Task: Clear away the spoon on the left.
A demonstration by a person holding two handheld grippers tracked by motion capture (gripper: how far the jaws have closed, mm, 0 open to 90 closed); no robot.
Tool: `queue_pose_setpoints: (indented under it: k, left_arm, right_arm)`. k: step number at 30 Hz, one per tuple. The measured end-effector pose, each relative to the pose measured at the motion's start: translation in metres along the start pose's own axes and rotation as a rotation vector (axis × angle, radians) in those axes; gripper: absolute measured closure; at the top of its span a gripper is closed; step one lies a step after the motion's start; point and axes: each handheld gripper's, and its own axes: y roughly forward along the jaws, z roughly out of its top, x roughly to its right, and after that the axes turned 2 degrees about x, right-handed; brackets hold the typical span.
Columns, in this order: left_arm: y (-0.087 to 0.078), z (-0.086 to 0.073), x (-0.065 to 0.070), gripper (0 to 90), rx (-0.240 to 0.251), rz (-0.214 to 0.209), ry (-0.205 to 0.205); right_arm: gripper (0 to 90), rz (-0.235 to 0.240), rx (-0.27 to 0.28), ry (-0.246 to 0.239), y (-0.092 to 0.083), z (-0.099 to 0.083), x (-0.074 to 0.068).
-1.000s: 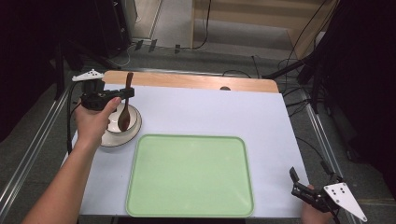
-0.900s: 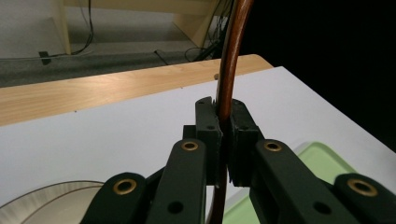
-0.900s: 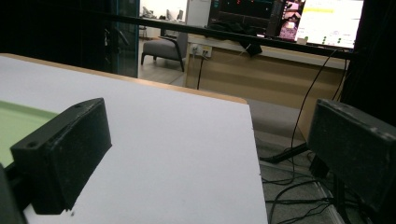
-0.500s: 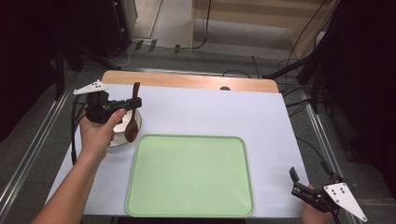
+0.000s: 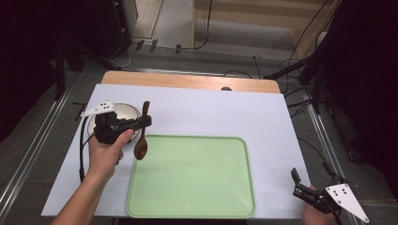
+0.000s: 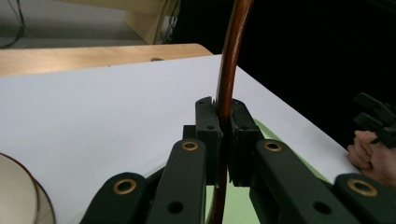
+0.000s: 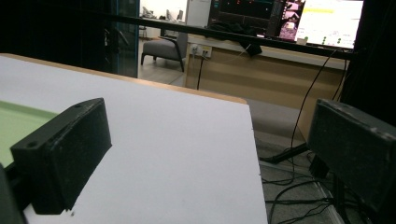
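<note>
A: High view first, biggest things: white-covered table (image 5: 197,112), green tray (image 5: 192,178) at the near middle, nothing lying on it.

B: Bowl?

A: Cream bowl (image 5: 123,112) left of the tray's far-left corner, partly behind the left gripper (image 5: 146,122). Looks like the spoon's source, so the pick-up step reads as done.

B: And the spoon?

A: Wooden spoon (image 5: 141,143) is in the air, handle up, bowl end down, hanging just at the tray's far-left corner. Not touching tray or table as far as I can tell.

B: Grip?

A: Left gripper view: both pads (image 6: 209,128) clamp tight on the spoon handle (image 6: 229,70), jaws narrow, spoon near upright between them.

B: Right side?

A: Right gripper (image 5: 309,185) parked at the table's near-right corner, well apart from everything. Right gripper view shows its jaws spread wide, nothing between them.

B: So progress?

A: My read: roughly halfway. Spoon lifted and carried to the tray's edge; left to do is lower it onto the tray and let go.
</note>
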Motion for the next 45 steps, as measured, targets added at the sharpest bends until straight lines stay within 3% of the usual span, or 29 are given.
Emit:
queue_pose_setpoints:
  k: [3, 4, 9, 18, 19, 20, 30, 35, 38, 39, 40, 41, 43, 45]
  left_arm:
    - [0.0, -0.007, 0.001, 85.6, 0.0, 0.014, 0.012]
    - [0.0, -0.014, 0.0, 85.6, 0.006, -0.007, -0.021]
    - [0.002, -0.03, 0.003, 85.6, -0.017, -0.02, -0.032]
    - [0.003, -0.059, -0.002, 85.6, -0.061, -0.108, -0.116]
    - [0.004, -0.064, -0.004, 85.6, -0.059, -0.146, -0.143]
    - [0.004, -0.067, -0.004, 85.6, -0.059, -0.152, -0.152]
    - [0.012, -0.09, -0.006, 85.4, -0.105, -0.174, -0.189]
    - [0.015, -0.092, -0.007, 84.3, -0.11, -0.201, -0.176]
    - [0.017, -0.094, -0.009, 69.8, -0.11, -0.187, -0.189]
    - [0.018, -0.094, -0.011, 69.8, -0.109, -0.208, -0.197]
    - [0.018, -0.095, -0.012, 59.2, -0.109, -0.217, -0.2]
    - [0.018, -0.095, -0.012, 59.2, -0.113, -0.212, -0.19]
    - [0.019, -0.095, -0.014, 40.7, -0.111, -0.24, -0.193]
    - [0.019, -0.095, -0.014, 31.2, -0.108, -0.248, -0.192]
  right_arm:
    - [0.0, 0.0, 0.0, 0.0, 0.0, 0.0, 0.0]
    - [0.0, 0.0, 0.0, 0.0, 0.0, 0.0, 0.0]
    - [0.0, 0.0, 0.001, 0.002, 0.0, 0.0, 0.0]
    - [0.0, -0.002, 0.001, 0.001, 0.0, 0.0, 0.0]
    - [0.0, -0.001, 0.0, 0.001, 0.0, 0.0, 0.0]
    - [0.0, -0.001, 0.0, 0.0, 0.0, 0.0, 0.0]
    - [0.0, -0.005, 0.001, 0.0, 0.0, 0.0, 0.0]
    - [0.0, -0.004, 0.003, 0.004, -0.001, 0.0, 0.0]
    - [0.0, -0.004, 0.001, 0.0, -0.001, 0.0, 0.0]
    - [0.0, -0.004, 0.001, 0.0, -0.001, 0.0, 0.0]
    - [0.0, -0.002, 0.001, -0.001, -0.001, 0.0, 0.0]
    - [0.0, -0.002, 0.001, -0.001, -0.001, 0.0, 0.0]
    - [0.0, -0.002, 0.003, 0.002, -0.001, 0.0, 0.0]
    - [0.0, -0.004, 0.001, 0.0, -0.001, 0.0, 0.0]
